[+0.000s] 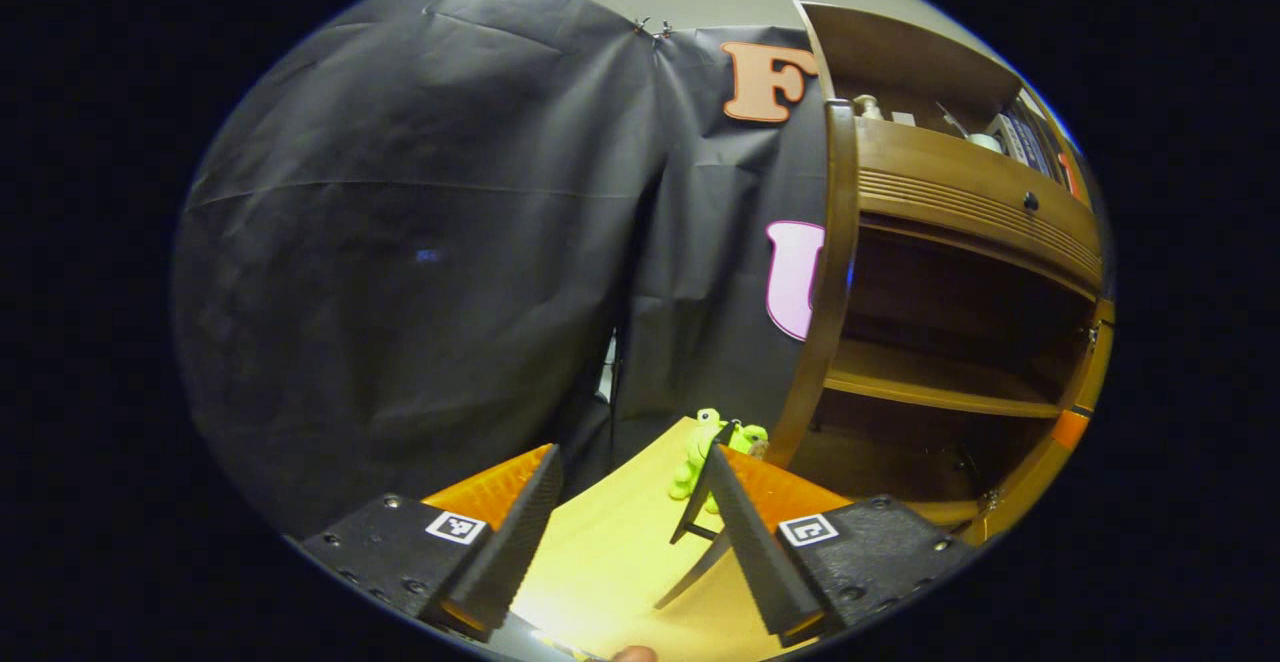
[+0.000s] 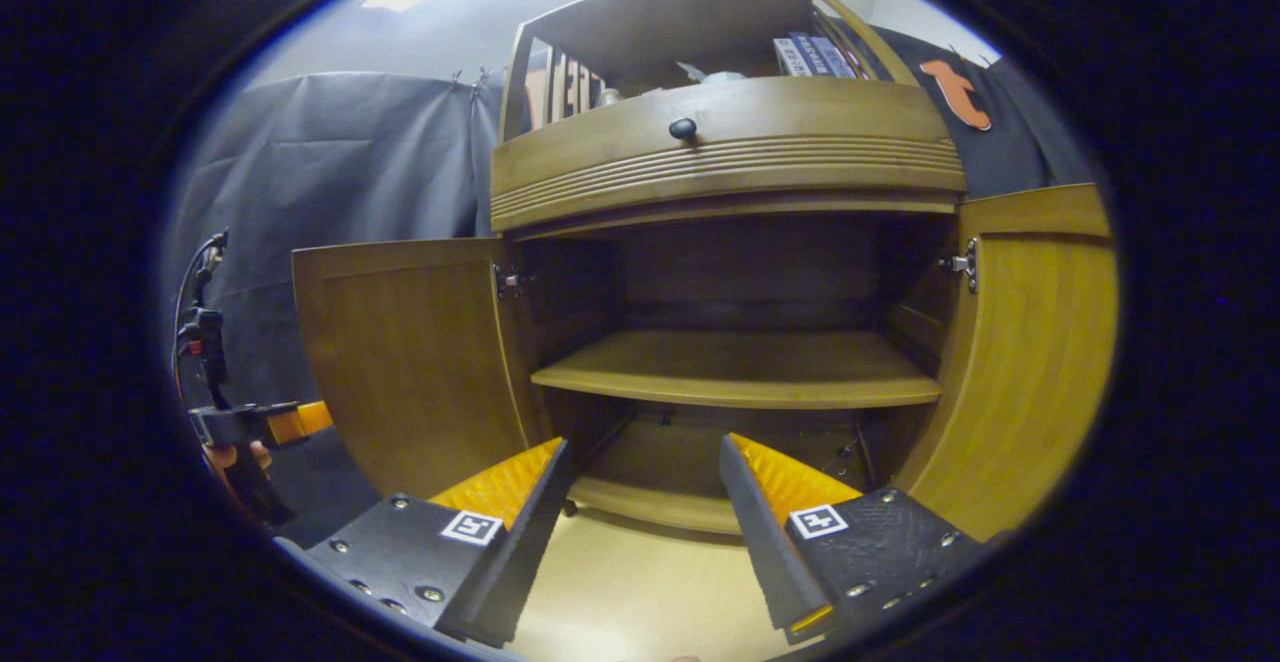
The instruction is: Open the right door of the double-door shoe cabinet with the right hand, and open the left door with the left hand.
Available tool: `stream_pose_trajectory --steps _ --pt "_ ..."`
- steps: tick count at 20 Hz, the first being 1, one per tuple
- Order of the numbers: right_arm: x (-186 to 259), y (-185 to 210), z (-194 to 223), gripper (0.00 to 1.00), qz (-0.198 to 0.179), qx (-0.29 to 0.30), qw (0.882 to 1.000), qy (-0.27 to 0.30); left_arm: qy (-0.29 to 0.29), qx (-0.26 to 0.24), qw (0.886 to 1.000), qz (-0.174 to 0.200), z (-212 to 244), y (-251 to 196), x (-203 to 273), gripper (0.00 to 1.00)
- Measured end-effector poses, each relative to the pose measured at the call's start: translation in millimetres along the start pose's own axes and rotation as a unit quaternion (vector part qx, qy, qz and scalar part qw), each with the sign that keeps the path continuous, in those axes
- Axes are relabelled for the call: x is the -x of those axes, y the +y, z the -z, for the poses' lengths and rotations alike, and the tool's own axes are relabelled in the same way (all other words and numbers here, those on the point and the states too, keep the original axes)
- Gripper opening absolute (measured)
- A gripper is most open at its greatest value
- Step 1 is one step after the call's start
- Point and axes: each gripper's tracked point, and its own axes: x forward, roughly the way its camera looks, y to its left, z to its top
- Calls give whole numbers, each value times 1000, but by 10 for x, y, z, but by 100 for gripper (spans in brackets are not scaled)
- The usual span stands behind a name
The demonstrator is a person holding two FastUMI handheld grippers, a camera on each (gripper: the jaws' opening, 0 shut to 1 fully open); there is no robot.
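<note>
Judging both doors already wide: pushing left door (image 2: 410, 362) further could strain its hinge or bump the left gripper (image 2: 250, 422) hovering beside its outer face, jaw state unclear there. Shoe cabinet (image 2: 740, 362) dead ahead, beyond right gripper (image 2: 640, 532), fingers apart, holding nothing; right door (image 2: 1030, 362) swung out at right.

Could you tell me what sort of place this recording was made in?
Probably a staged recording booth, not a home: black cloth hangs as the wall behind a wooden shoe cabinet, both its doors open, with books on its top shelf.
</note>
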Motion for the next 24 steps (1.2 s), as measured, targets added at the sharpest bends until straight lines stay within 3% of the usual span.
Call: stream_pose_trajectory --steps 1,4,9,12,13,17,20,21,24 --pt "0 5 -8 86 -1 0 1000 0 -5 3 1000 -10 -44 73 5 91" --pt "-6 -9 -12 89 0 1 1000 -1 -19 9 999 -38 -283 240 5 91" --pt "-21 -44 -45 85 6 -2 1000 -7 -80 42 995 -48 -1064 345 88 91" --pt "-27 -73 -72 89 12 -1 1000 -11 -124 47 990 -45 -1638 300 163 91" --pt "-24 -83 -95 85 14 1 1000 -15 -137 44 989 -40 -1797 253 192 90" --pt "-46 -150 -217 89 29 12 999 -38 -167 39 985 -1 -2263 -67 339 91" --pt "-66 -205 -336 85 44 16 997 -62 -187 30 980 57 -2466 -518 443 90" --pt "-63 -226 -383 89 51 16 996 -70 -191 19 979 76 -2484 -688 459 90" --pt "-53 -285 -476 85 71 13 994 -87 -189 -4 972 136 -2415 -1214 512 90"
